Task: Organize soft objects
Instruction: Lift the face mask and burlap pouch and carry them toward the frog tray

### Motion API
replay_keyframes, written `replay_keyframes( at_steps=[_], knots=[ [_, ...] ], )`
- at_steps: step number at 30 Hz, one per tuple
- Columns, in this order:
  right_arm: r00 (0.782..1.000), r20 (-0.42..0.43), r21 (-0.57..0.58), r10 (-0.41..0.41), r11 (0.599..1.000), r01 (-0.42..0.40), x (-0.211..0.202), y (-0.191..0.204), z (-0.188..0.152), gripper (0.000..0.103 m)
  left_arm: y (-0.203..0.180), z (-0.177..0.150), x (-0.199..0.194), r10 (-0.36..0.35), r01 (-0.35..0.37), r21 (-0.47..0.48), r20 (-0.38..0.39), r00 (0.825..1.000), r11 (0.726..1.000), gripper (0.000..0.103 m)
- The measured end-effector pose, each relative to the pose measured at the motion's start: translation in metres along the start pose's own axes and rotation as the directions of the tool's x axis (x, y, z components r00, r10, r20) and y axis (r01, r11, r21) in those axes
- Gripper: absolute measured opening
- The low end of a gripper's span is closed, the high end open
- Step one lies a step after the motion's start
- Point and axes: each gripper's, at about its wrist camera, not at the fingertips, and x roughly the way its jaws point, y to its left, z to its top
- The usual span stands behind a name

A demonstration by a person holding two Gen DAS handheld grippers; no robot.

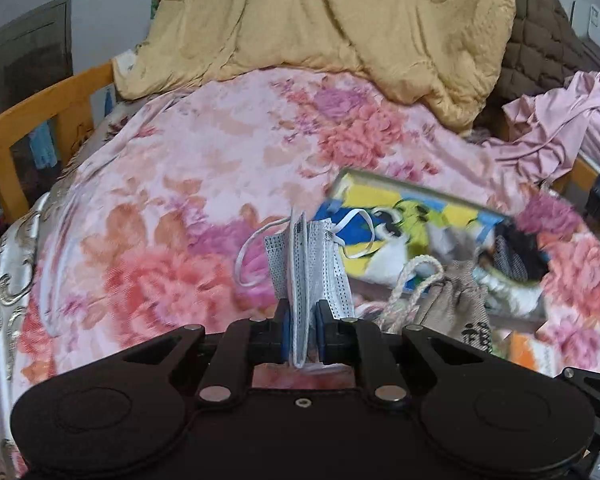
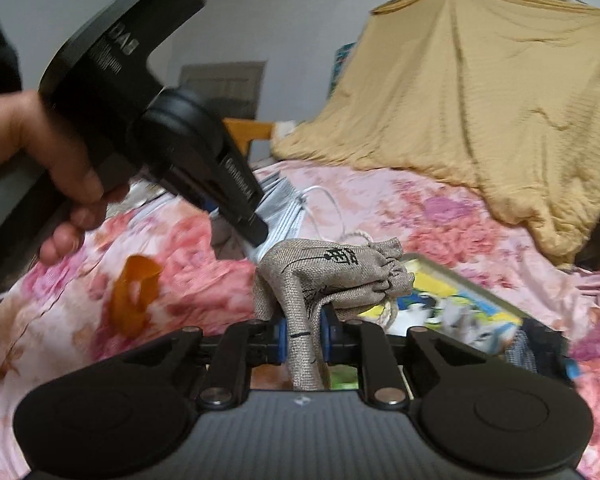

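Observation:
My left gripper (image 1: pixel 303 320) is shut on a stack of pale grey face masks (image 1: pixel 310 264), lifted above the floral bed sheet (image 1: pixel 172 184), white ear loops dangling. The right wrist view shows that same left gripper (image 2: pixel 262 228) with the masks (image 2: pixel 286 210) and the hand (image 2: pixel 60 168) that holds it. A beige burlap drawstring pouch (image 2: pixel 340 276) with black printed characters is pinched by one corner in my right gripper (image 2: pixel 303 332), which is shut on it. The pouch (image 1: pixel 454 300) hangs just right of the masks. Below both lies a tray (image 1: pixel 380 178) with a bright cartoon picture.
The tray (image 2: pixel 460 282) holds dark cloth items (image 1: pixel 520 252) at its right end. An orange ring-shaped thing (image 2: pixel 134 300) lies on the sheet at left. A yellow quilt (image 1: pixel 340 28) is heaped at the back, pink clothes (image 1: pixel 556 128) at right, a wooden bed rail (image 1: pixel 40 108) at left.

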Motion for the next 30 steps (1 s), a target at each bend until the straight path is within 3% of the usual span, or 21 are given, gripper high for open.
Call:
replay_keyframes(
  at_steps=[7,15,22,30],
  knots=[
    [0.996,0.034,0.108,-0.078,0.991,0.074,-0.024,-0.059,0.007,0.018,-0.055,0.021,0.004,-0.053,0.051,0.058,0.023,0.998,0.997,0.013],
    [0.988,0.048,0.233,-0.145,0.964,0.130,-0.028,-0.129,0.001,0.018,-0.107,0.045,0.016,-0.148,0.147,0.033,0.022,0.989,0.989,0.014],
    [0.980,0.021,0.292,-0.199,0.939,0.184,-0.004,-0.173,-0.010,0.018,-0.130,0.060,0.041,-0.163,0.162,0.051,0.028,0.986,0.986,0.014],
    [0.980,-0.017,0.342,-0.197,0.920,0.191,0.028,-0.200,-0.023,0.018,-0.132,0.069,0.082,-0.148,0.147,0.043,0.027,0.989,0.988,0.014]
  ],
)
